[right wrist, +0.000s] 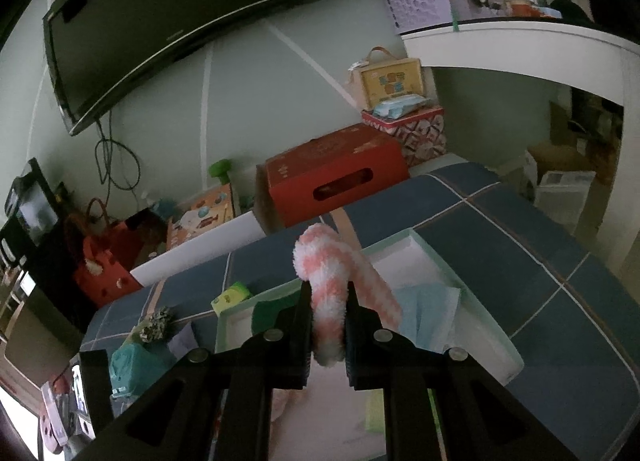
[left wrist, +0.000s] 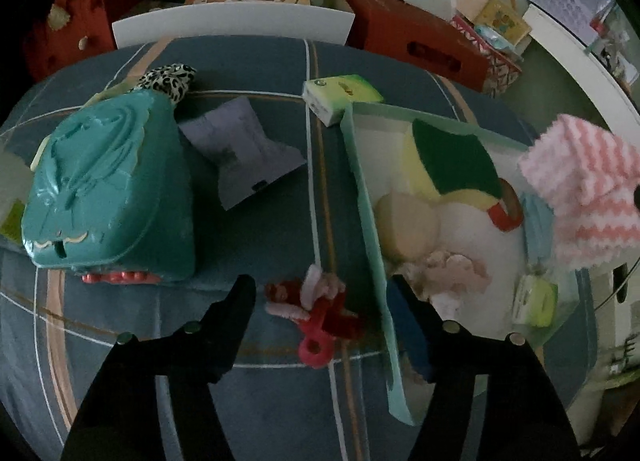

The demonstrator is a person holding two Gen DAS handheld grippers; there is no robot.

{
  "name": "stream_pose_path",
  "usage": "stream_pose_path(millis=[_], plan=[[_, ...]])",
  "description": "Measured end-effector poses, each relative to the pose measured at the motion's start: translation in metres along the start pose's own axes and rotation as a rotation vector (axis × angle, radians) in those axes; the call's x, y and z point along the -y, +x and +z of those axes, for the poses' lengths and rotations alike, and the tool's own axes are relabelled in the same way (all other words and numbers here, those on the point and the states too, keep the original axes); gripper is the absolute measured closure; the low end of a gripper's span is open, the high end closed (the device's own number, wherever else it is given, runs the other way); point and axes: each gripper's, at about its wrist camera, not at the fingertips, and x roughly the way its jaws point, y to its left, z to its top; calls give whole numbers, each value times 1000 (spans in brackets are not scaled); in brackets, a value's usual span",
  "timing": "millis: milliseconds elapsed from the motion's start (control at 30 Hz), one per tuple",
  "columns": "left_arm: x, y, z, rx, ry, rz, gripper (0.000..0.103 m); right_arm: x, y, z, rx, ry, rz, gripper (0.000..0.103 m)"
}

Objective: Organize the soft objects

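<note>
- Here, a bed (left wrist: 280, 221) with a blue plaid cover is seen from both wrist cameras, and a shallow pale-green tray (left wrist: 366, 197) lies on it towards the right edge.
- The left gripper (left wrist: 322, 301) is pointed steeply down at the cover just outside the tray's left wall, its jaws set fairly wide and empty.
- Between those jaws, on the cover, a small red and pink fuzzy toy (left wrist: 316, 313) is lying, untouched by either fingertip.
- The right-hand fingertip of that gripper is seen against the tray's left wall; whether they touch cannot be told.
- A pink-and-white striped cloth (right wrist: 328, 301) is clamped between the narrow jaws of the right gripper (right wrist: 328, 325), and is held above the tray's right part.
- In the left view the same cloth is seen hanging over the tray's right edge.
- Inside the tray a yellow and green sponge (left wrist: 448, 165), a beige round sponge (left wrist: 404, 221), a pale pink crumpled piece (left wrist: 452, 269), a light blue cloth (right wrist: 424, 313) and a small green pack (left wrist: 534, 299) are gathered.
- A green and white tissue pack (left wrist: 340, 95) rests on the cover at the tray's far left corner.
- Towards the left edge of the bed a teal wipes pack (left wrist: 108, 189) is lying, with a lilac folded piece (left wrist: 244, 149) beside it and a spotted black-and-white item (left wrist: 168, 77) beyond it.
- Past the far edge a red box (right wrist: 332, 177) stands against the wall.
</note>
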Motion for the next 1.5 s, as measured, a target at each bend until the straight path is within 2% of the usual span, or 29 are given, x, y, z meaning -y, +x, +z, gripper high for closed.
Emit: stream_pose_path(millis=[167, 267, 400, 467, 833, 867, 900, 933, 1033, 1200, 1300, 1500], plan=[[-10, 5, 0, -19, -63, -62, 34, 8, 4, 0, -16, 27, -13, 90], [-10, 5, -1, -21, -75, -85, 37, 13, 6, 0, -24, 43, -12, 90], [-12, 5, -2, -25, -95, -125, 47, 14, 7, -1, -29, 48, -7, 90], [-14, 6, -3, -30, -114, -143, 47, 15, 7, -1, -31, 50, -4, 90], [-34, 18, -6, -78, -268, -296, 55, 17, 9, -2, -40, 59, 3, 90], [-35, 18, -6, -78, -273, -297, 58, 17, 9, -3, -41, 60, 3, 90], [-36, 18, -7, -80, -274, -272, 72, 17, 9, -3, -42, 60, 4, 90], [-38, 18, -7, -80, -278, -257, 72, 17, 9, -3, -43, 60, 5, 90], [-43, 19, -9, -85, -303, -272, 73, 18, 10, -4, -44, 64, 9, 90], [-39, 10, -9, -62, -281, -249, 76, 20, 11, -4, -52, 76, 13, 90], [-35, -8, -4, -6, -253, -228, 76, 23, 11, -4, -53, 84, 14, 90], [-9, -46, 17, 105, -150, -233, 76, 28, 14, -2, -55, 78, -22, 90]])
